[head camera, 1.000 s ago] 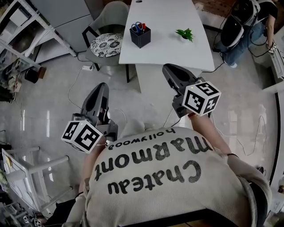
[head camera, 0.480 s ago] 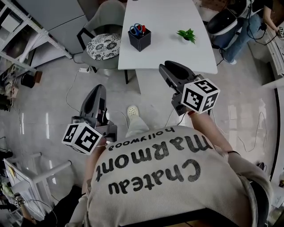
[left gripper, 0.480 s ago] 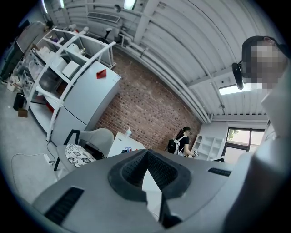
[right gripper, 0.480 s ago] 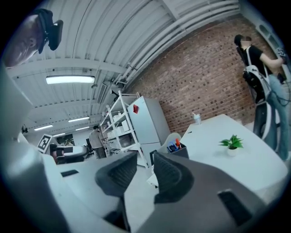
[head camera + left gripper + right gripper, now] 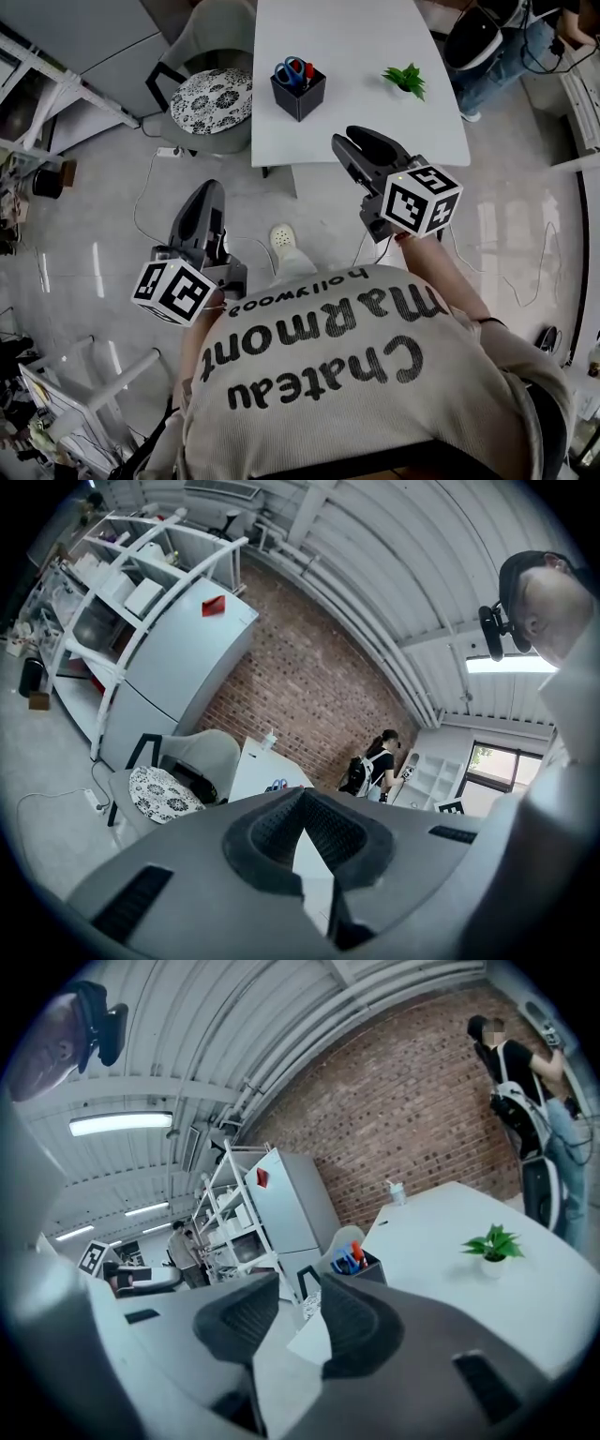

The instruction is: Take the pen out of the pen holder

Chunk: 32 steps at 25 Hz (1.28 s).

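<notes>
A black pen holder (image 5: 298, 92) stands on the white table (image 5: 375, 37), with blue-handled scissors and a red pen (image 5: 308, 70) sticking out of it. My right gripper (image 5: 354, 141) hovers just short of the table's near edge, to the right of the holder. Its jaws are opening and nothing is between them. In the right gripper view the holder (image 5: 357, 1265) lies ahead, just above the jaws (image 5: 300, 1290). My left gripper (image 5: 208, 192) hangs lower over the floor, away from the table, shut and empty. In the left gripper view its tips (image 5: 301, 794) meet.
A small potted plant (image 5: 405, 80) sits on the table right of the holder. A chair with a patterned cushion (image 5: 211, 98) stands left of the table. A person (image 5: 502, 37) stands at the table's far right. A shelf rack (image 5: 56, 84) and cables line the left.
Both grippers have advanced toward the table, which now sits closer in view. The right gripper's jaws have spread apart. The left gripper stays shut.
</notes>
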{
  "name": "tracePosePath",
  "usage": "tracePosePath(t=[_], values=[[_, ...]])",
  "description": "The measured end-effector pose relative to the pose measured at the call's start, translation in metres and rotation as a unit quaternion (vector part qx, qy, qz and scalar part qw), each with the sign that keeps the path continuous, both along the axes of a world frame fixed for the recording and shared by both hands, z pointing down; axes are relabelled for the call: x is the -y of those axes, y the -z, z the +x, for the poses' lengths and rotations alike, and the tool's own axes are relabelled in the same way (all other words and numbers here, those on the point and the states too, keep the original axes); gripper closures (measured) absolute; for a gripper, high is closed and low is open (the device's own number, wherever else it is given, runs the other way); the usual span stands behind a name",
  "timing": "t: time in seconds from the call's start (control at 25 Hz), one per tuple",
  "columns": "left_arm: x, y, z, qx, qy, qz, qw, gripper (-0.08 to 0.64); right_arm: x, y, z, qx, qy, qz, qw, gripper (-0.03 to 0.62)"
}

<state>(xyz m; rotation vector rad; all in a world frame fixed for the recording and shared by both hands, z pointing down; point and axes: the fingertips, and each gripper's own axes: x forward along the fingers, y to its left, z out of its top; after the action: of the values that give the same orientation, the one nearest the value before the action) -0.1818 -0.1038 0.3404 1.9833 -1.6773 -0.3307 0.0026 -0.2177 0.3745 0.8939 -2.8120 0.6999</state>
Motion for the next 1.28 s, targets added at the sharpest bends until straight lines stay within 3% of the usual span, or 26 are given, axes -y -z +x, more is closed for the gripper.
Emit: tracePosePath(t=[0.64,1.0,1.28], values=[[0.08,-0.033,-0.051,-0.014,-0.024,-0.036,0.999,0.558,0.073,-0.037,-0.043,-0.022,-0.029,-0.036,0.999,0.439],[0.098,-0.052,-0.071,-0.019,-0.024,-0.058,0.9978,0.558,0.103,-0.059,-0.06,-0.028,-0.043,-0.049,0.997,0.443],[0.114,-0.045,-0.092,-0.009,-0.021,-0.052,0.9984,0.558,0.121,-0.062,-0.073,-0.037,-0.059,-0.04,0.997,0.448]])
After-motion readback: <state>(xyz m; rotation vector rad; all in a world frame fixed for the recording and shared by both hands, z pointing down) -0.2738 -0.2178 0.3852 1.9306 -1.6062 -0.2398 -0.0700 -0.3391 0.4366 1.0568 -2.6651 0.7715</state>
